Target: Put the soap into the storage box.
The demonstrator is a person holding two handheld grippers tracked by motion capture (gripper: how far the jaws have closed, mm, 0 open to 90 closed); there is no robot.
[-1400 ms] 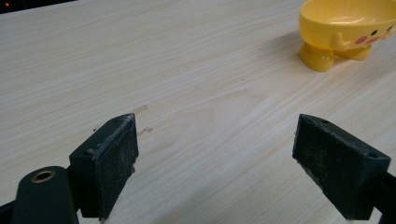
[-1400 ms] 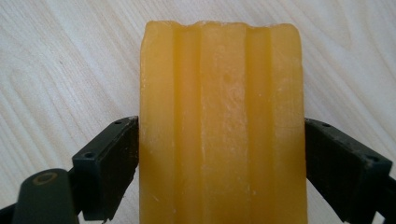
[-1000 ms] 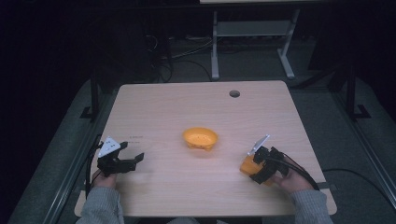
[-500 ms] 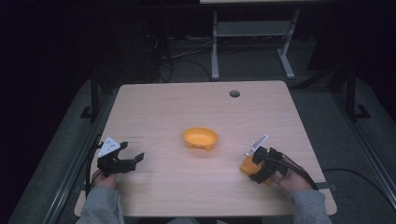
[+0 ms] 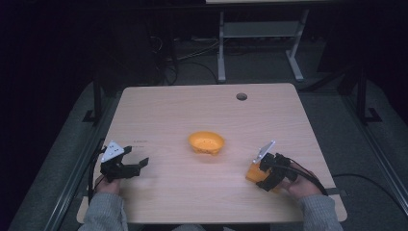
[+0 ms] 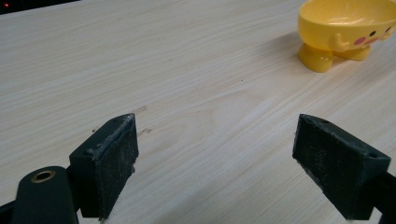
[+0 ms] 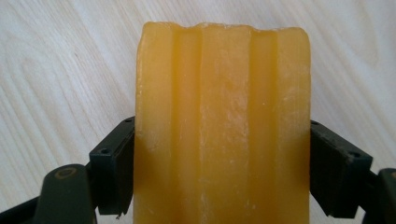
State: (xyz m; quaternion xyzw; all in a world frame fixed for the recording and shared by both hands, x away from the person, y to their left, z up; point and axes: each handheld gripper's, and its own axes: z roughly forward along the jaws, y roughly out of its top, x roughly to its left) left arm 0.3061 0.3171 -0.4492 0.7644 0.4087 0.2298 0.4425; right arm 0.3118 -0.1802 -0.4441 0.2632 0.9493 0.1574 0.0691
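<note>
Fingers [image 7: 111, 172] across upright orange block [image 7: 223, 126]

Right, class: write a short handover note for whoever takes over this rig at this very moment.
Right hand-held gripper: jaws against both sides of the orange ridged block, near the table's front right.
Left hand-held gripper: open, holding nothing, at the front left.
Yellow bowl: mid-table, looks empty.
Done: block gripped.
Left, probably: carry the block to the bowl and release it.
</note>
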